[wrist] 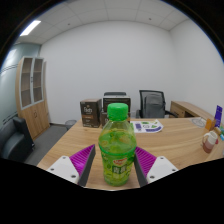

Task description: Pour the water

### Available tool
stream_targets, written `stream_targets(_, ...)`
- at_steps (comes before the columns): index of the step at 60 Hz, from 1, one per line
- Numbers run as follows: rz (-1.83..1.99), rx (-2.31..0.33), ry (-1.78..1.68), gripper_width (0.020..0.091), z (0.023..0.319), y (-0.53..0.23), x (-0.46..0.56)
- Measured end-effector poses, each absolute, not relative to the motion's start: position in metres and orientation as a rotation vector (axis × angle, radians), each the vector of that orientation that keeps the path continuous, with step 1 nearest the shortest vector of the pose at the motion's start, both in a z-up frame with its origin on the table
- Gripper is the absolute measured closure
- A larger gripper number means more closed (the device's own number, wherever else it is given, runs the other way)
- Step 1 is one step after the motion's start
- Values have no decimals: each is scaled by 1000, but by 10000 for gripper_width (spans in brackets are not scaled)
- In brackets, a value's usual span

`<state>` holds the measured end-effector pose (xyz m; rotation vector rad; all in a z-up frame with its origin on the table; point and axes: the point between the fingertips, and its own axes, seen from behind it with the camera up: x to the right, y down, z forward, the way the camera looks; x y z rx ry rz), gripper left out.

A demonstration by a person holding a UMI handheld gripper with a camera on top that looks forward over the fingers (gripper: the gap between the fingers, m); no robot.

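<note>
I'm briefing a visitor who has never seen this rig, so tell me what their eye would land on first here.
First comes the green bottle with its green cap, upright between the fingers of the tool, its label facing the camera. The purple pads flank it closely, though whether they press on it cannot be told. Beyond it, a dark box stands on the wooden table, with office chairs behind.

No text can be read. The green bottle (117, 145) wears a label with red and pale print, too small to make out; so is the box (90, 113) at eleven o'clock.
</note>
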<state>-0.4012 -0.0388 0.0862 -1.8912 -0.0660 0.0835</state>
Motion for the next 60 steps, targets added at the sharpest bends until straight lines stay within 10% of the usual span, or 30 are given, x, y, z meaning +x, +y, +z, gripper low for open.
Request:
stream_targets(5,57,-1849,-55,551,87,-30,-396)
stream_targets(21,85,-1769,-65,737,92,-22,-398)
stream_targets(60,749,-1783,785,738,136,-31,-171)
